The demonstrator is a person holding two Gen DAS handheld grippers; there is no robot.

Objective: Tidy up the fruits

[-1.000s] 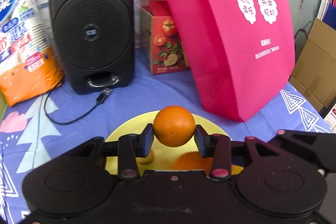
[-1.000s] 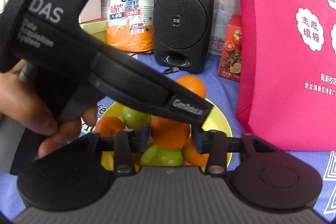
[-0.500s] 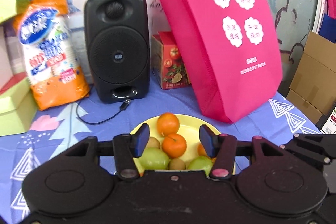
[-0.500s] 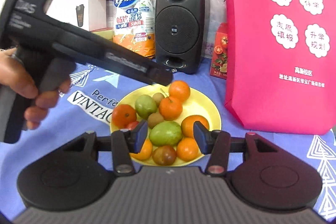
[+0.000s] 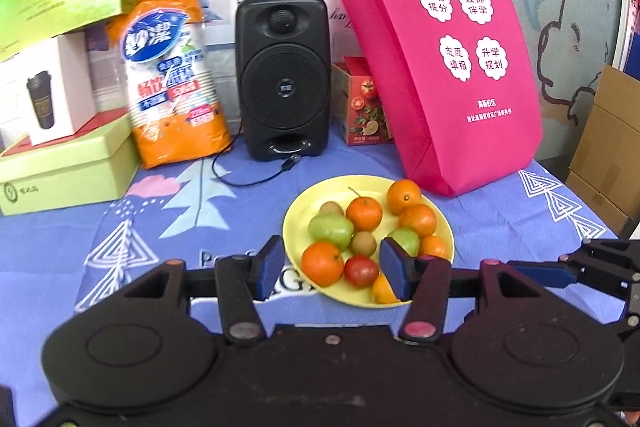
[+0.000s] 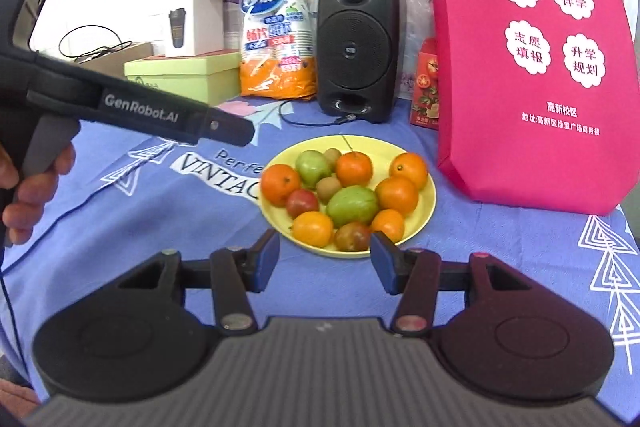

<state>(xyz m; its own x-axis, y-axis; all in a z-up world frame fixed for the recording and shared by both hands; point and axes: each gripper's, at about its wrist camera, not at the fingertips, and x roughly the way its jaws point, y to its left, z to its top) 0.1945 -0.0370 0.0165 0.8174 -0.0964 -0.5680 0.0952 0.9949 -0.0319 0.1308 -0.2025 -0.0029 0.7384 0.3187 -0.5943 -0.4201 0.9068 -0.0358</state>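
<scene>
Held the left gripper and the right gripper back on the near side of the plate, both tilted down toward it. Judged this a way to keep the whole pile in view and clear of a knock. Kept both sets of jaws spread, with nothing pinched and no pad touching any fruit. In the right wrist view, saw the left gripper's body reaching in well to the left of the plate, gripped by a hand.

Found every fruit on the plate and none loose on the counter around it, so judged the sorting done or nearly so.

- Packed close together: several oranges, two green fruits, two small brown kiwis and two dark red fruits.
- Left bare only a strip of yellow along the plate's far rim.
- Could not tell whether anything lay under the top layer.

Noted a pink bag standing just beyond the plate to its right, leaning back, contents hidden. Noted a black speaker farther behind the plate.
</scene>
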